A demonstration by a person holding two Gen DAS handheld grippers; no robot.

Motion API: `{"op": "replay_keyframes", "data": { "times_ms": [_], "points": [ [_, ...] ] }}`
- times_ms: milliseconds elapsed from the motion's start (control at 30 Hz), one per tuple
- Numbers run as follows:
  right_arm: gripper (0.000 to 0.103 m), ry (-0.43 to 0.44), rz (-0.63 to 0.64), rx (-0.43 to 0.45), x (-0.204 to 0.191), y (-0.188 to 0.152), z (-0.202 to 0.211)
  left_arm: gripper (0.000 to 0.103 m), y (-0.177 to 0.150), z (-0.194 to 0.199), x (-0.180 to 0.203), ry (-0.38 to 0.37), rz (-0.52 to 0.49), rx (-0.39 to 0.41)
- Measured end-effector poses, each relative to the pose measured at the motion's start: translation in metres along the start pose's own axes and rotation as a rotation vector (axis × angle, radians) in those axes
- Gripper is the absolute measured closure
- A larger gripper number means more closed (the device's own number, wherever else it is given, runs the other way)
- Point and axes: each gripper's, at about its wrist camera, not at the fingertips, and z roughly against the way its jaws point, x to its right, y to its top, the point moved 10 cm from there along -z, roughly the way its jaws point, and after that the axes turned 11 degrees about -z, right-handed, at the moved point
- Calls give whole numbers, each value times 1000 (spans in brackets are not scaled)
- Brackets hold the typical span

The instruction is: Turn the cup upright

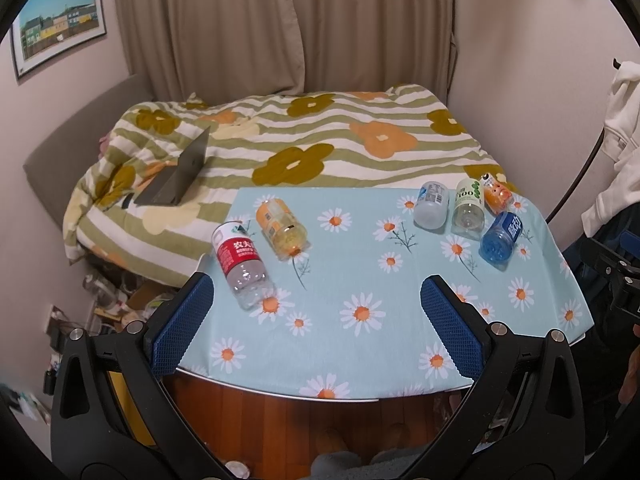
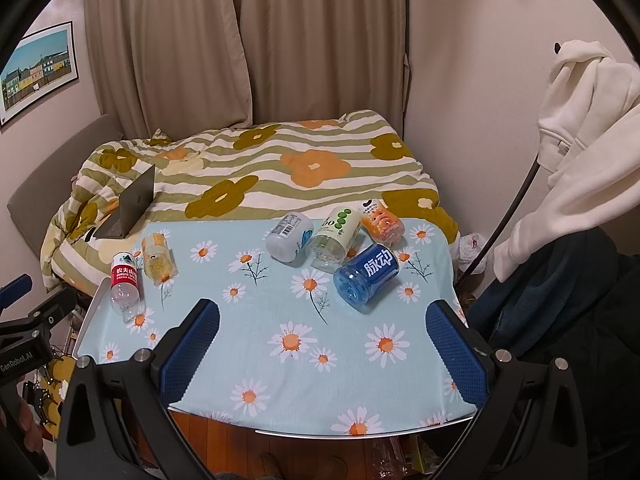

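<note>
Open daisy-print blue tablecloth spans the table's centre and near edge; four cut-bottle cups cluster at one o'clock, led by the blue plastic one, two more, red-labelled and yellow, at ten.

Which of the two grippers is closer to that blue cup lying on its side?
The right. The right gripper hovers open just short of the blue cup, which lies slightly right of its centre line. The left gripper, also open, sits further left, leaving the cup off to its right.
</note>
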Motion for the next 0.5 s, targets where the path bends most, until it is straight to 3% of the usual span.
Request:
{"op": "replay_keyframes", "data": {
  "times_ms": [500],
  "points": [
    [0,0,-2,0,-1,1,-1,0,1,-1,-1,0,0,0]
  ]
}}
